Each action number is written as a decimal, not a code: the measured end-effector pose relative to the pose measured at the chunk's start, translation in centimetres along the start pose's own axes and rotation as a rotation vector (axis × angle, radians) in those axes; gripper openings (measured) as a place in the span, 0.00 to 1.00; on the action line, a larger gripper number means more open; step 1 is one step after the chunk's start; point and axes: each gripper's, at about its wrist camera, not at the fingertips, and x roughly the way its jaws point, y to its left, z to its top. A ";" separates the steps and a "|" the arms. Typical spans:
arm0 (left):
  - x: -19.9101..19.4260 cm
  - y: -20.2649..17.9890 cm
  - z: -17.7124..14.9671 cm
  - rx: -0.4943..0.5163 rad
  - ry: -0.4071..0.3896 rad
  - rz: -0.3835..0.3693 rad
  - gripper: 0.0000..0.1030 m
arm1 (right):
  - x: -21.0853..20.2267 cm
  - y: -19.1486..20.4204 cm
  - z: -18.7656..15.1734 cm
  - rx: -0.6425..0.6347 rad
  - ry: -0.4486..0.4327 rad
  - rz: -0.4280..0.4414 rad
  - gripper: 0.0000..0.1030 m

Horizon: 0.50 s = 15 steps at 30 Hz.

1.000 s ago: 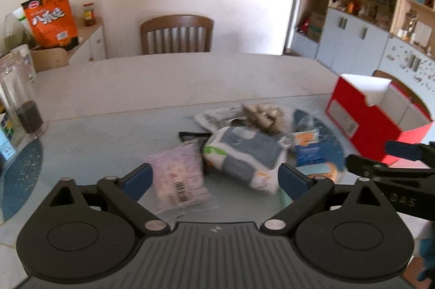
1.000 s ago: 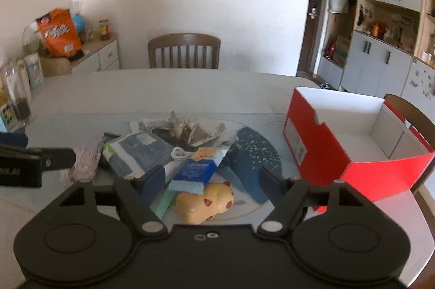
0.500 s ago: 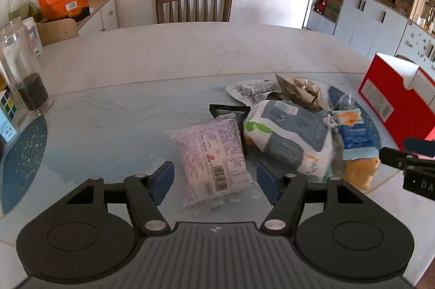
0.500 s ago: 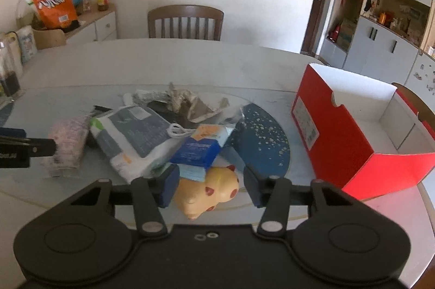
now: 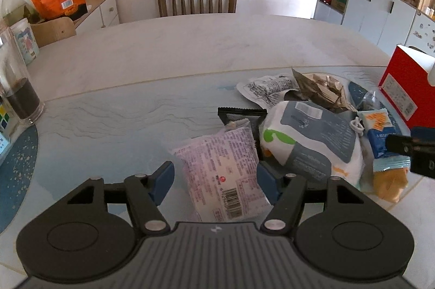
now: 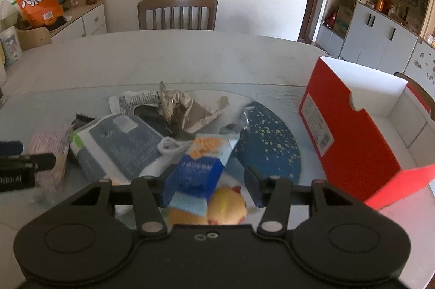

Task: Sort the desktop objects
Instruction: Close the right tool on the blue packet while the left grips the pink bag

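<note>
left tool (image 5: 214, 181): spread wide, blue pads on either side of the pink snack pack (image 5: 221, 172); the pack lies flat on the counter (image 5: 190, 49) between the fingers. Contact with the pads: cannot tell, right pad looks just beside the pack's edge.
right tool (image 6: 210, 187): spread, straddling the blue-and-orange packet (image 6: 199, 168) and the yellow toy (image 6: 217, 208) under it. Nothing pinched; whether the pads touch: cannot tell.
pile: middle of the counter's near edge. Big grey-white bag (image 5: 310, 139) just right of the pink pack, overlapping a small black packet (image 5: 239, 117). Behind it a white printed wrapper (image 5: 269, 90) and a crumpled silver wrapper (image 6: 185, 112).
cord: small white loop (image 6: 170, 146) on the grey-white bag, touching the blue-and-orange packet.
mat: dark blue speckled mat (image 6: 269, 150) under the right side of the pile.
box: red box (image 6: 353, 134), open top, white inside, at the counter's right edge, apart from the pile.
jar: glass jar with dark contents (image 5: 20, 98) at the left edge.
</note>
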 end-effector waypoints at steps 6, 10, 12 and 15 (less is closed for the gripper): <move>0.9 0.0 0.0 -0.001 0.011 -0.013 0.65 | 2.0 0.0 0.6 0.030 0.042 0.009 0.47; 1.4 0.2 0.0 -0.019 0.026 -0.032 0.65 | 2.6 -0.2 0.6 0.067 0.074 0.035 0.36; 1.6 0.4 0.0 -0.032 0.035 -0.044 0.65 | 2.8 -0.3 0.5 0.088 0.087 0.046 0.31; 1.8 0.5 0.0 -0.043 0.043 -0.056 0.57 | 2.7 -0.4 0.6 0.103 0.090 0.061 0.26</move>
